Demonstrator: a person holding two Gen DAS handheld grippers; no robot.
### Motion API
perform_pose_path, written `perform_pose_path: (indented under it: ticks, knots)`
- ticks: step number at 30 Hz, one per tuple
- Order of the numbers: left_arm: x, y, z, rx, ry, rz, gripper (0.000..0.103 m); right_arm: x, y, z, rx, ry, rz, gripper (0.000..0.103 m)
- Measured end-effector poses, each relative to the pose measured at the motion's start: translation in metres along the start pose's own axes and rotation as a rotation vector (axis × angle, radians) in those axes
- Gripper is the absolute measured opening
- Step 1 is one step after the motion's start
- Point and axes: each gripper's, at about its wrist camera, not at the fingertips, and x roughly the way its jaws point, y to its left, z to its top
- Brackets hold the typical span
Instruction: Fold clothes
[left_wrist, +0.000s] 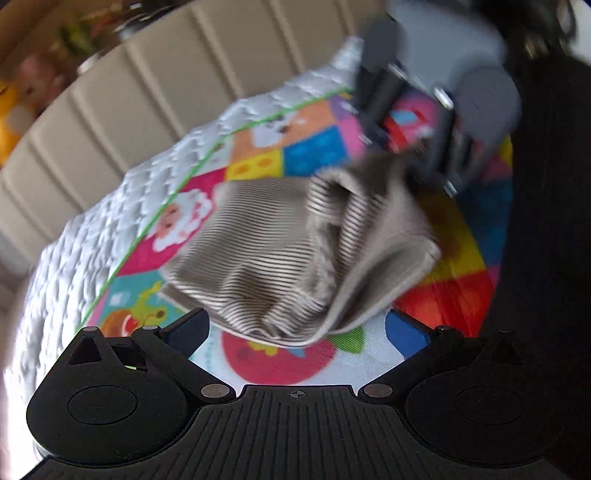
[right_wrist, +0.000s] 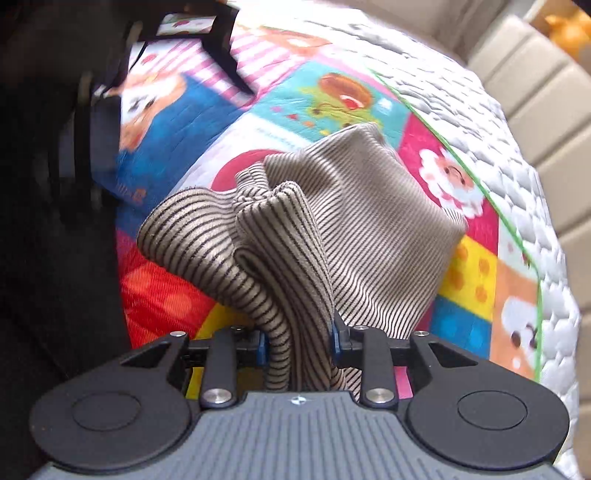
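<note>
The fold looks barely begun: the striped garment (right_wrist: 295, 236) is bunched and crumpled, not flat, with one gathered edge pinched between the narrow-set fingers of the right gripper (right_wrist: 298, 341) and lifted, the rest trailing onto the bright cartoon mat (right_wrist: 177, 122); the left gripper (left_wrist: 297, 328) hangs just near of the cloth with its jaws wide and nothing between them; spreading, squaring and every fold seem still to come; the mat lies on a white quilted cover (right_wrist: 517, 177), with a beige ribbed headboard (left_wrist: 155, 92) at the far side; the mat around the garment looks free of clutter, so only the other gripper crowds the work.
</note>
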Motion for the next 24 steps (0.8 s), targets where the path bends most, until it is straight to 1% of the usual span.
perform_pose_path:
  ticks: [3,5,6,7,9,10,11,13,14,15,16,17,19,20,21,22,24]
  knots:
    - [0.035,-0.029,0.004,0.142,0.019,0.098,0.103,-0.006,0.013,-0.008,-0.063,-0.011,-0.017,0.027]
    - [0.060,-0.040,0.006,0.217,-0.002,0.187,0.103,-0.014,0.016,-0.009,-0.101,-0.003,-0.022,0.027]
    - [0.069,-0.042,0.007,0.232,-0.014,0.203,0.103,-0.016,0.018,-0.009,-0.132,0.001,-0.027,0.026]
    - [0.075,-0.042,0.009,0.227,-0.025,0.201,0.103,-0.018,0.021,-0.009,-0.164,0.005,-0.032,0.026]
    - [0.079,-0.040,0.014,0.179,-0.059,0.149,0.086,-0.024,0.016,-0.001,-0.258,0.004,-0.056,0.026]
    - [0.080,-0.038,0.016,0.149,-0.072,0.118,0.068,-0.024,0.013,0.006,-0.299,-0.002,-0.071,0.026]
    - [0.081,-0.035,0.018,0.106,-0.073,0.086,0.060,-0.024,0.010,0.013,-0.339,-0.008,-0.085,0.026]
    - [0.082,-0.020,0.015,-0.006,-0.077,0.022,0.053,-0.021,0.004,0.030,-0.398,-0.021,-0.104,0.029]
    - [0.082,-0.013,0.014,-0.063,-0.079,-0.010,0.051,-0.020,0.000,0.038,-0.422,-0.032,-0.119,0.033]
    - [0.083,-0.004,0.012,-0.130,-0.081,-0.047,0.050,-0.019,-0.004,0.046,-0.447,-0.044,-0.136,0.043]
    - [0.083,0.014,0.009,-0.247,-0.084,-0.104,0.049,-0.020,-0.010,0.053,-0.441,-0.069,-0.162,0.053]
    - [0.083,0.032,0.005,-0.362,-0.087,-0.157,0.049,-0.022,-0.017,0.060,-0.430,-0.096,-0.190,0.058]
    - [0.086,0.060,-0.004,-0.542,-0.097,-0.201,0.051,-0.029,-0.032,0.071,-0.384,-0.153,-0.237,0.071]
    - [0.088,0.068,-0.008,-0.598,-0.098,-0.207,0.052,-0.033,-0.040,0.075,-0.345,-0.183,-0.256,0.075]
    - [0.090,0.075,-0.011,-0.635,-0.098,-0.204,0.052,-0.039,-0.048,0.076,-0.296,-0.218,-0.273,0.083]
    - [0.091,0.080,-0.015,-0.670,-0.098,-0.203,0.052,-0.042,-0.055,0.074,-0.251,-0.241,-0.278,0.086]
    - [0.093,0.091,-0.022,-0.732,-0.106,-0.222,0.052,-0.045,-0.065,0.066,-0.164,-0.275,-0.277,0.087]
